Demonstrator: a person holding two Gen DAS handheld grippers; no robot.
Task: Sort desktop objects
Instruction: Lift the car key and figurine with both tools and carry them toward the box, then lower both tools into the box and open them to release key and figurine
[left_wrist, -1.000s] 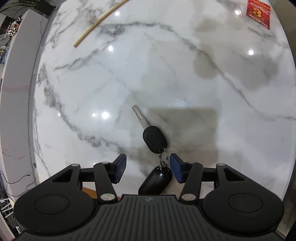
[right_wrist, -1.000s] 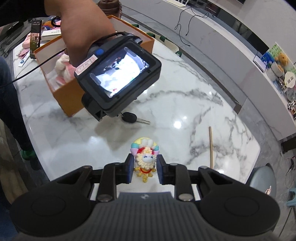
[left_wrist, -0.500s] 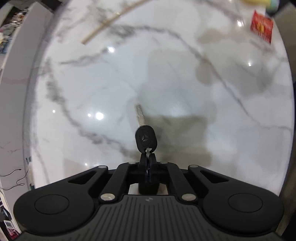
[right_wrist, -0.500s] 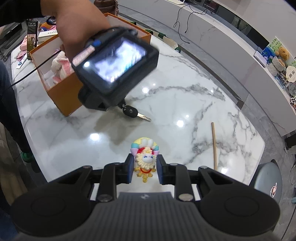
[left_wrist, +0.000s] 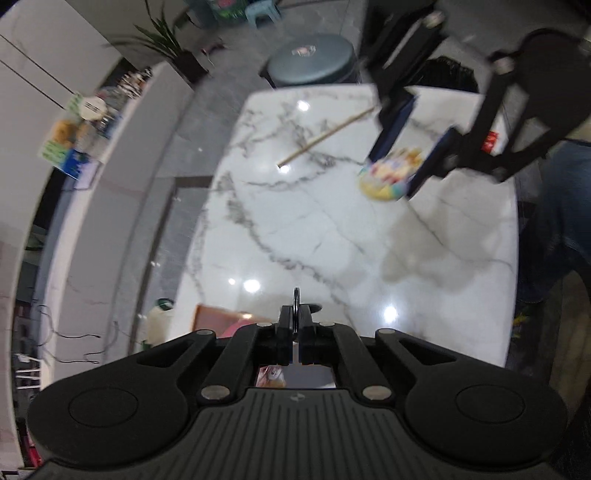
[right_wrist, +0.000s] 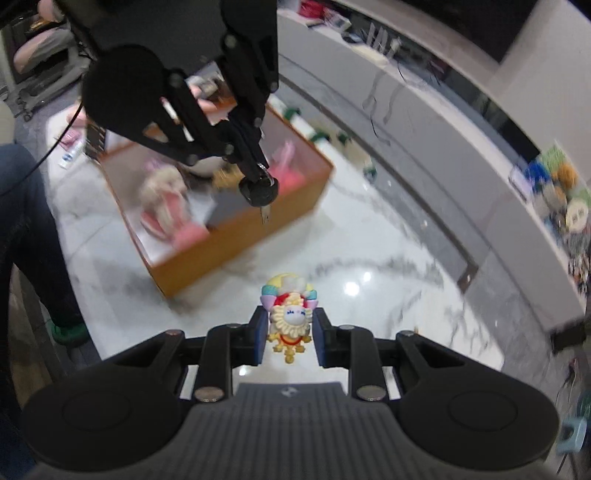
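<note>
My left gripper (left_wrist: 295, 318) is shut on a black car key set; in the left wrist view only its metal ring (left_wrist: 296, 295) pokes out past the closed fingertips. The right wrist view has that gripper (right_wrist: 255, 166) high over the orange box (right_wrist: 240, 229), with the black key (right_wrist: 258, 190) dangling blade down. My right gripper (right_wrist: 290, 326) is shut on a small colourful figurine (right_wrist: 290, 314), held above the white marble table (right_wrist: 354, 258). The left wrist view also catches the right gripper (left_wrist: 402, 158) and the figurine (left_wrist: 388, 173) in the air.
The box holds pink plush toys (right_wrist: 166, 206). A wooden stick (left_wrist: 325, 136) and a red packet (left_wrist: 489, 142) lie at the table's far end. A round stool (left_wrist: 314, 64) stands beyond it. A person's leg (right_wrist: 22, 221) is at the left edge.
The left gripper shut on the key set and lifted it high off the table toward the box. The right gripper rose with the figurine still in it.
</note>
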